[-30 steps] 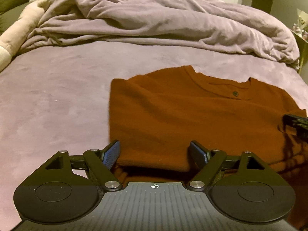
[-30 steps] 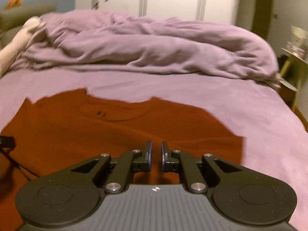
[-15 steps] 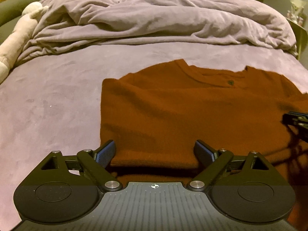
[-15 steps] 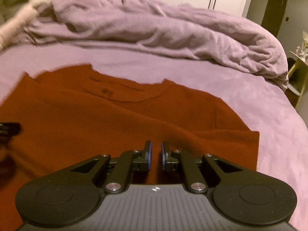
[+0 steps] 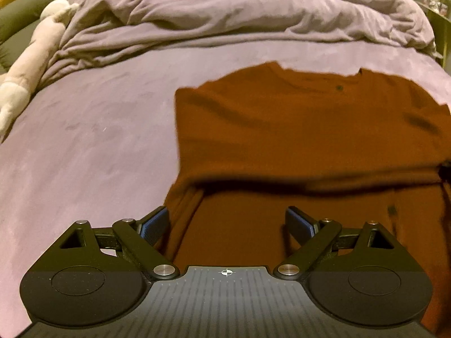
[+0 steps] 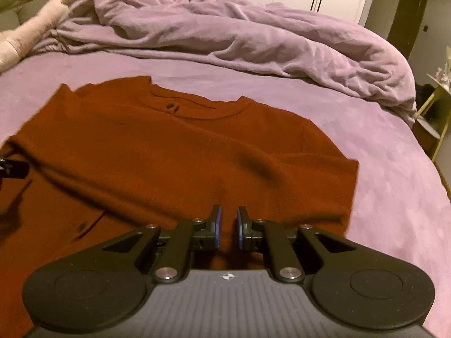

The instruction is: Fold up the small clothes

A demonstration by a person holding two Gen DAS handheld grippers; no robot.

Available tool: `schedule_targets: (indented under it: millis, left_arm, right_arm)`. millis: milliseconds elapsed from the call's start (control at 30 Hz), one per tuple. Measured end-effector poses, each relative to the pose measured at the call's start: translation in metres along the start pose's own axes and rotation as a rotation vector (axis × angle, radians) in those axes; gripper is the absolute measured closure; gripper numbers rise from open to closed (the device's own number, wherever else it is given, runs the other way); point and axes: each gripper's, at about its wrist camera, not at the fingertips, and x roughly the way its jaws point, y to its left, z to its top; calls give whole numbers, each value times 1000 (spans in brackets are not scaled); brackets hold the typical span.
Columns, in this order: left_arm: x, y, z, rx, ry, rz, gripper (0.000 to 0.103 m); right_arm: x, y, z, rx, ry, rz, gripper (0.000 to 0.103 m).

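Observation:
A rust-brown knit top (image 5: 296, 129) lies on the purple bed, its sides folded in and its neckline toward the duvet. It also shows in the right wrist view (image 6: 174, 155). My left gripper (image 5: 227, 225) is open and empty, low over the garment's near left part. My right gripper (image 6: 227, 225) has its jaws close together with a narrow gap, over the garment's near right edge; I cannot see any cloth between them. A folded edge crosses the cloth just ahead of the left gripper.
A bunched purple duvet (image 5: 239, 14) fills the far side of the bed. A pale plush toy (image 5: 31, 64) lies at the far left. A small yellow side table (image 6: 434, 112) stands off the bed's right side. The bed sheet (image 5: 84, 140) spreads left of the garment.
Both grippers have pulled back toward me and risen, so more of the garment shows. The left gripper has opened wider. The right gripper's narrow gap is unchanged.

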Motion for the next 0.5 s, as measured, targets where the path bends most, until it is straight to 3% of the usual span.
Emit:
schedule_targets:
  millis: [67,167,300,500]
  left_arm:
    - [-12,6,-11,-11,10,16,9]
    - [-38,18,-31,-47,-4,8,9]
    - [-66,30,-58,-116,-5,-5,8]
    - [-89,37,-84,-140,11,-15,8]
  right_arm:
    - [-19,-6,-22,45,51,40,75]
    - [-69,-15,-68,76,47,83,74]
    - [-118,-27,-120,143,47,76,64]
    - [-156,-36,-162,197,67,54,62]
